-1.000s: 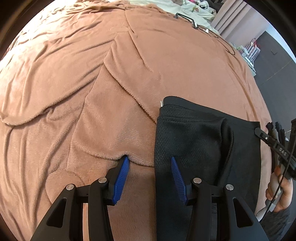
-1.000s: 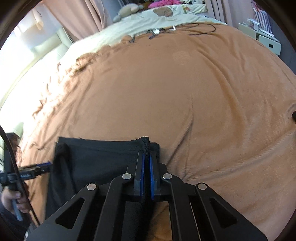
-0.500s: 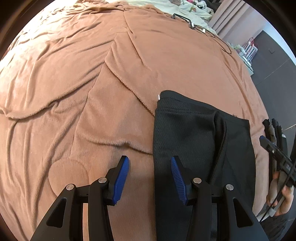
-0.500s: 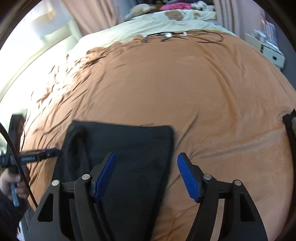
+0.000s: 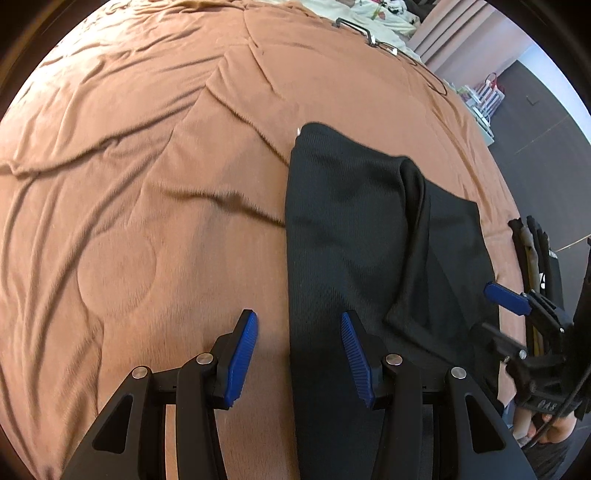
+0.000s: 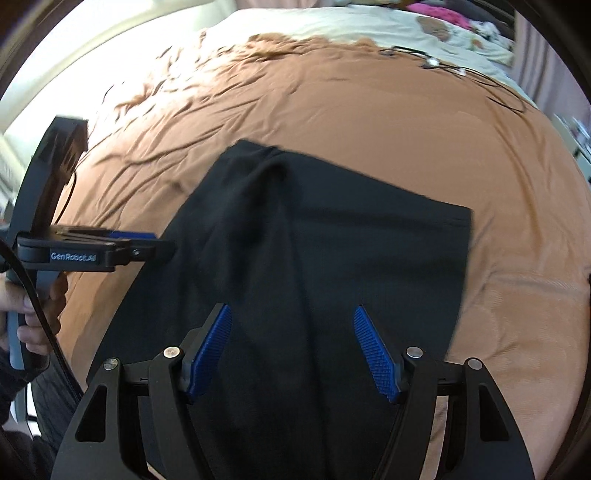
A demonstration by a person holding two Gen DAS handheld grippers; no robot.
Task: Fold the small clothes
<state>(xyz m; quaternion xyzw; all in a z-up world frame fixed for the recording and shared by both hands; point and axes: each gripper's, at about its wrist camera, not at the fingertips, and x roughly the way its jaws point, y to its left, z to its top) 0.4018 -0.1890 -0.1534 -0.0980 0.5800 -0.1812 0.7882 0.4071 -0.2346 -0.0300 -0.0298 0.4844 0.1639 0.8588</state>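
Two open grippers are hovering over a black mesh garment (image 6: pixel 325 258) lying flat on a brown blanket (image 5: pixel 147 166), neither holding anything. Right gripper (image 6: pixel 291 350) is sitting centred above the cloth at the frame's bottom; left gripper (image 5: pixel 295 354) is straddling its long left edge. The garment is running lengthwise away from both. Cables (image 6: pixel 443 70) are lying well apart, upper right.

Rumpled brown fleece blanket (image 5: pixel 155 155) spread across the bed, cream sheet (image 6: pixel 332 26) at the far end, pink curtains (image 5: pixel 465 40) beyond, dark floor (image 5: pixel 535 122), bright window light at left.
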